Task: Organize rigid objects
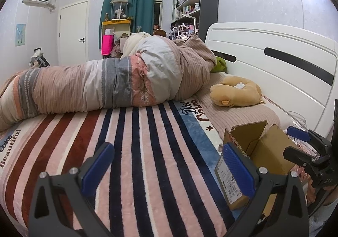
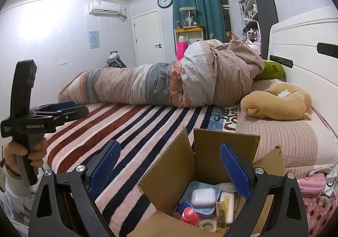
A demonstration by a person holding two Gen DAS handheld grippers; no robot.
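brown cardboard box point(image 2: 202, 175) sits near on the striped blanket point(image 1: 147, 152), already holding an earbud case point(image 2: 203, 194), tape roll point(image 2: 208, 225) and red-capped bottle point(image 2: 188, 214). left gripper point(image 1: 166, 165) and right gripper point(image 2: 169, 168) both gape, empty; nothing seems left loose, so sorting looks nearly finished.

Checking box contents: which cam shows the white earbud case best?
Right wrist: it looks down into the open cardboard box, white earbud case plainly visible. Left wrist shows only the box's outside; case hidden.
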